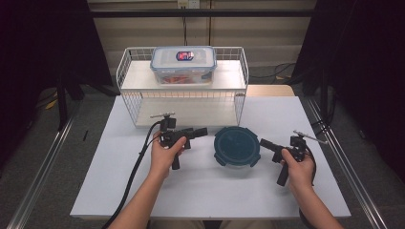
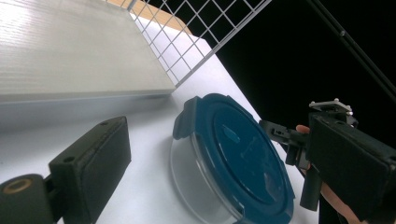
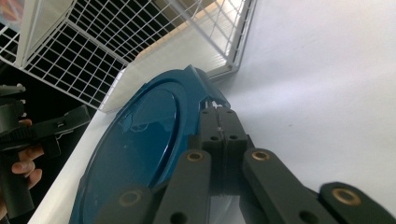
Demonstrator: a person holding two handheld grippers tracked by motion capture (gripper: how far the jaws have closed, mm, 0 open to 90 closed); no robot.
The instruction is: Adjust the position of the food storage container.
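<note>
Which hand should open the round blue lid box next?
Probably the right. The right gripper sits shut, its tips right at a latch tab on the round container. The left gripper is open and stops short of the lid's other side.

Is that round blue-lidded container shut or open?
Shut: the blue lid sits flat on the clear container. Whether its clips are latched, cannot tell.

A round clear container (image 1: 236, 146) with a dark blue clip-on lid lies flat, lid shut, mid-counter (image 1: 200, 181), slightly toward the right edge.
</note>
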